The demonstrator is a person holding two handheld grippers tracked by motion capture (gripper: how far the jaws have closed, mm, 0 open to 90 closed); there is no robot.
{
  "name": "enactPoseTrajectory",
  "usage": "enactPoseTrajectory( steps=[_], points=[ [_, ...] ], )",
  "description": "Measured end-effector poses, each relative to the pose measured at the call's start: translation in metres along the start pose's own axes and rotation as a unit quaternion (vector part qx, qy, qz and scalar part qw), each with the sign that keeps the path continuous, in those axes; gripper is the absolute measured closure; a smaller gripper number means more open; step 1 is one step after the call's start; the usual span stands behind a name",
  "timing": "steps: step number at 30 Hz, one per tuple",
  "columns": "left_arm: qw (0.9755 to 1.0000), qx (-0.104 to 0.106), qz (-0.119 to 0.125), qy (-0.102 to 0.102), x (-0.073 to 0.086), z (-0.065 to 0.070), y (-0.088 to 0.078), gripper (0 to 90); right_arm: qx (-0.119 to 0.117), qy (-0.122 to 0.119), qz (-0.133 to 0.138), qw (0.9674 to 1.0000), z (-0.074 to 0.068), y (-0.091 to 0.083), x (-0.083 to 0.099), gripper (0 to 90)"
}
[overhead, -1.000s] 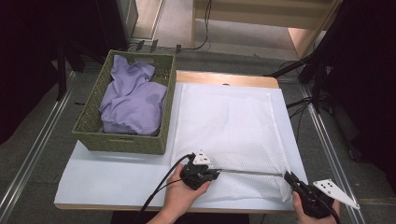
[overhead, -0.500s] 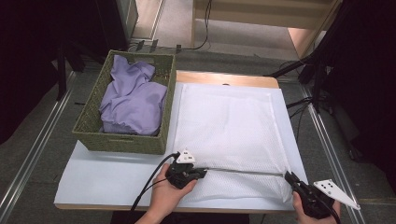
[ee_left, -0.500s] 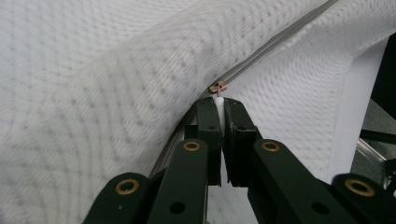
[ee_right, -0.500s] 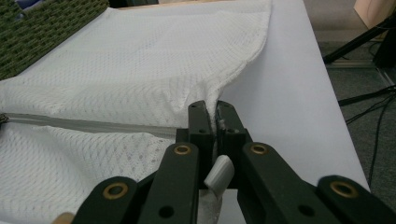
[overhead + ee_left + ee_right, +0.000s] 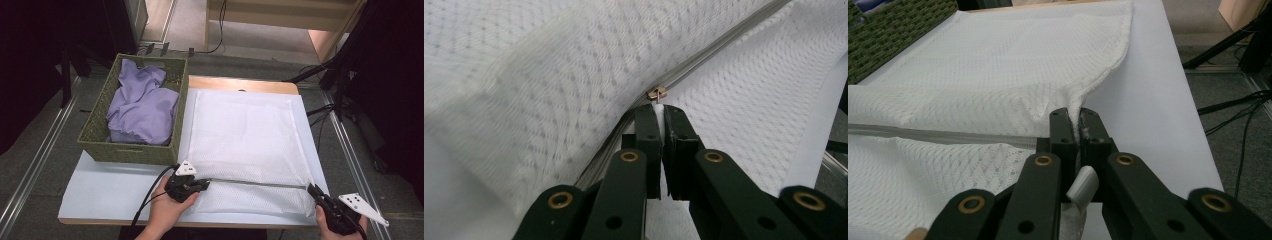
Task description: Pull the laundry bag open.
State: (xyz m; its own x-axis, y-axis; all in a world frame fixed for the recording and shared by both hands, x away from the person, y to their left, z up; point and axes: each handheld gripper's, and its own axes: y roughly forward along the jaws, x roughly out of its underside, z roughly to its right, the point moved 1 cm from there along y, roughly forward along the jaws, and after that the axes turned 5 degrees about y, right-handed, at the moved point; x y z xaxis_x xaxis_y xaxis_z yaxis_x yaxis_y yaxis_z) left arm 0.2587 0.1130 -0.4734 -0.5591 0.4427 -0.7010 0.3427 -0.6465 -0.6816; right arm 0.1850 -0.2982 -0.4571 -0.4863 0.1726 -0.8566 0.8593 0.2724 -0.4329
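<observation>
Two grippers work the near edge of a white mesh laundry bag [image 5: 245,132] that lies flat on the white table [image 5: 105,187], its zipper [image 5: 255,183] running straight across the side closest to the person. The left gripper [image 5: 204,184], seen in the high view near the bag's near left corner, has its jaws pressed together on the zipper pull [image 5: 657,102]; in the left gripper view the small white tab sits pinched between the black pads, with the brass slider [image 5: 657,92] just beyond the tips and the zipper tape stretching away to the upper right. The right gripper [image 5: 313,189] stands at the bag's near right corner, its jaws likewise clamped, here on the bag's corner fabric [image 5: 1080,112], which rises in a small peak between the pads in the right gripper view; a grey tab [image 5: 1083,187] hangs just below the jaws. Between the two grippers the zipper line looks taut and level. To the left of the bag, touching or just beside its left edge, sits a green woven basket [image 5: 131,150] holding a crumpled lavender cloth [image 5: 142,105]. A hand [image 5: 167,212] grips the left tool from below, its black cable [image 5: 150,197] looping across the table.
</observation>
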Motion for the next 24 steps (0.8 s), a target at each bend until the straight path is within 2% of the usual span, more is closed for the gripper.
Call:
enactPoseTrajectory(
  steps=[13, 24],
  points=[
    [0.9998, -0.017, 0.003, -0.004, 0.019, -0.018, -0.022, 87.1, 0.002, -0.002, 0.000, 1.0000, 0.000, 0.000, 0.000, 88.2],
    [0.9997, -0.025, 0.005, -0.006, 0.025, -0.026, -0.036, 87.1, 0.001, 0.001, 0.000, 1.0000, 0.001, -0.001, 0.000, 88.2]
  ],
)
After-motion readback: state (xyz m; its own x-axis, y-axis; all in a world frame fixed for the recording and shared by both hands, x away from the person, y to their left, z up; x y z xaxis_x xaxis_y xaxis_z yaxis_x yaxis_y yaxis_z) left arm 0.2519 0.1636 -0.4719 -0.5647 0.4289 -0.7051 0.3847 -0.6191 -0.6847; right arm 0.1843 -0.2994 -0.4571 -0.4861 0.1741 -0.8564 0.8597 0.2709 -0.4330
